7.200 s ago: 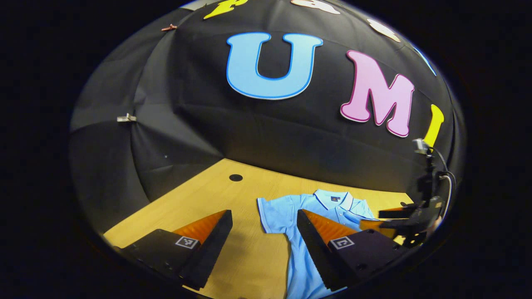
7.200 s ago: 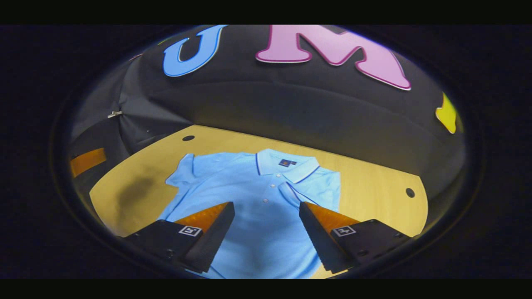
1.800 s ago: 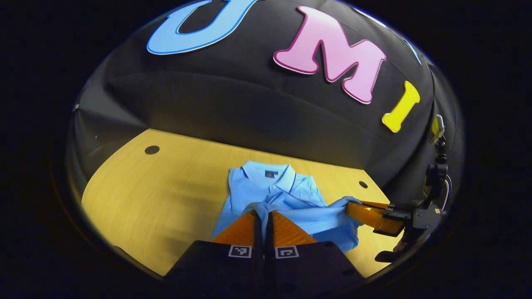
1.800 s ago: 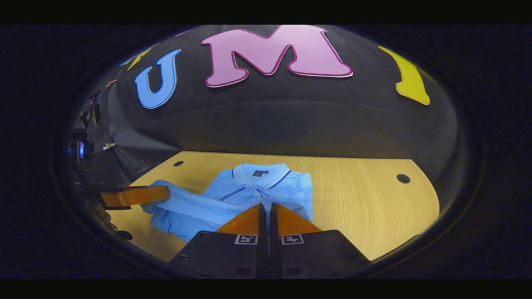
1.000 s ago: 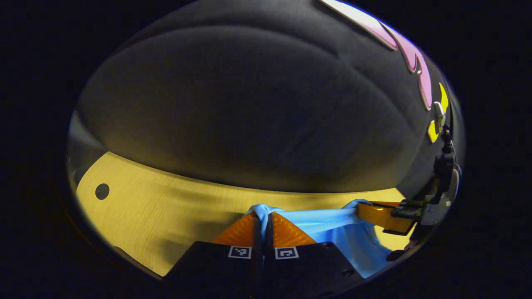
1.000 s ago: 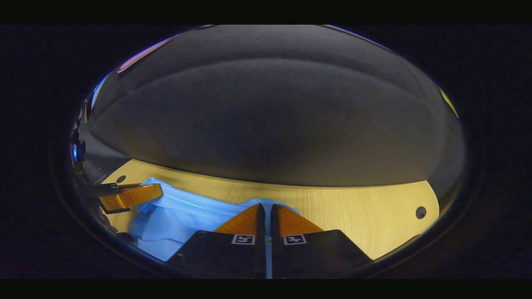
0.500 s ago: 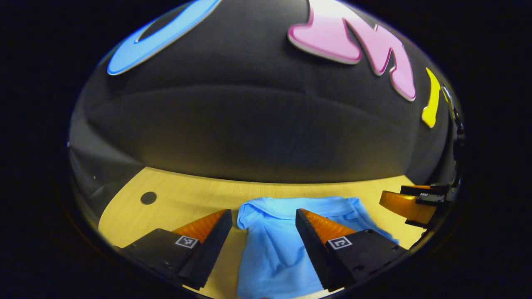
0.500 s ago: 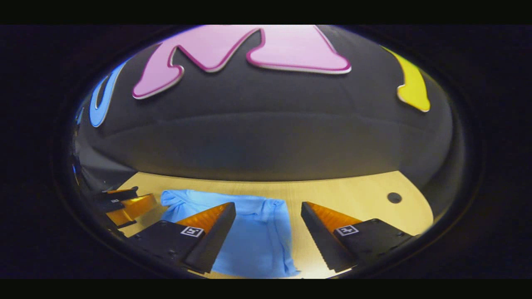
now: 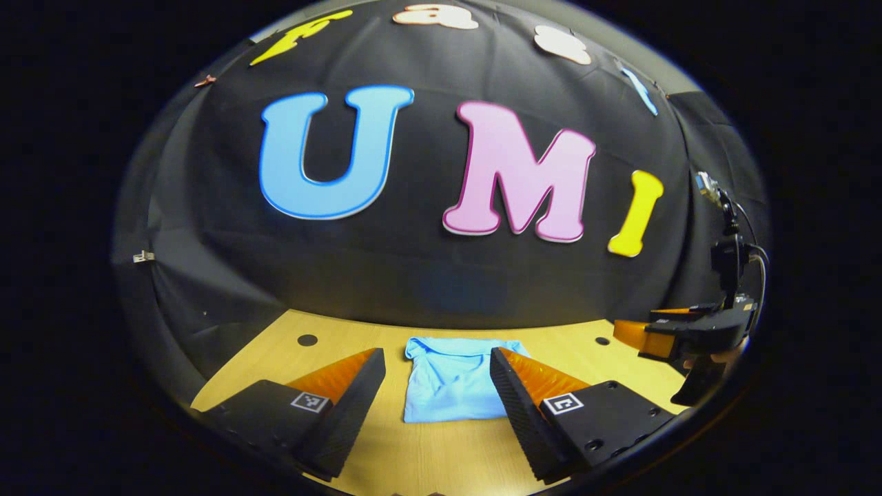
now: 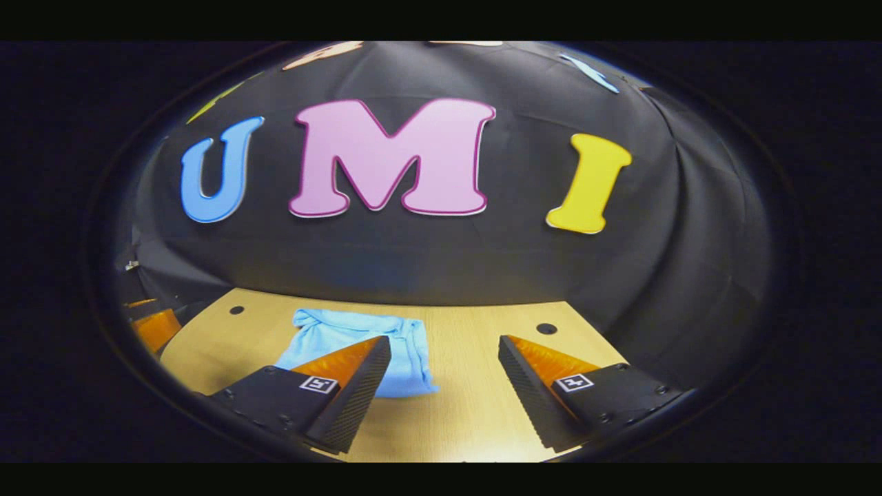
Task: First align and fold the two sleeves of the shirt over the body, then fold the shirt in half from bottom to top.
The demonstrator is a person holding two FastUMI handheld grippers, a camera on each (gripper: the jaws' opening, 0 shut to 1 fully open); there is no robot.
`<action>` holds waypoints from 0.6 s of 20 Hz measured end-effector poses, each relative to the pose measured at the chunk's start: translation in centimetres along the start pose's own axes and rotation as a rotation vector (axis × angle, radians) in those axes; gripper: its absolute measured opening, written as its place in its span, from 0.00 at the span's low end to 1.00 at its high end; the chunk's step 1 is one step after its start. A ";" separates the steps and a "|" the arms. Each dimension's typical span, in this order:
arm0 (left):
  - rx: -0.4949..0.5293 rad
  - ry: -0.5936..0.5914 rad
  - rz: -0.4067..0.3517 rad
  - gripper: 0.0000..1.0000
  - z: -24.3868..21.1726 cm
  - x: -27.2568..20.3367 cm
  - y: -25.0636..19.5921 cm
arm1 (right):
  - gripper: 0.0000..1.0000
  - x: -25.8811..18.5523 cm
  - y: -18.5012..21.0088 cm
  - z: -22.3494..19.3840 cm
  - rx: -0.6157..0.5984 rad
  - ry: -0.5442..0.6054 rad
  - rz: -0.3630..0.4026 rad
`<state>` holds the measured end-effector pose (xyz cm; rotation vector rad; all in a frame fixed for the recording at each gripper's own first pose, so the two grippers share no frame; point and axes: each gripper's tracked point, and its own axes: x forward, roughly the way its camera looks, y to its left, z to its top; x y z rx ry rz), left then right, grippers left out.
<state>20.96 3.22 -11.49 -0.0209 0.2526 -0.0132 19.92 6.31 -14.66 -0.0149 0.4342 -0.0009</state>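
In the left gripper view, the left gripper (image 9: 435, 358) hangs with its ridged, wedge-shaped fingers spread wide and empty above a pale wood-grain table (image 9: 441, 455), and the soft light-blue shirt (image 9: 451, 382) lies folded into a compact rectangle between them, well apart from the right gripper (image 9: 637, 336) off to the side, whose state I cannot tell from here. In the right gripper view, the right gripper (image 10: 444, 358) is likewise spread and empty, the shirt (image 10: 406, 344) resting flat near its left finger, slightly rumpled at its far edge; no writing on it is legible.

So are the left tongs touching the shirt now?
Apart. In the left gripper view the left tongs hang open above the folded shirt, held back from it.
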 end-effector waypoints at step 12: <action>0.041 -0.048 0.015 0.96 0.2 -23.7 -0.6 | 0.97 -26.2 3.5 -4.6 0.024 -0.024 0.093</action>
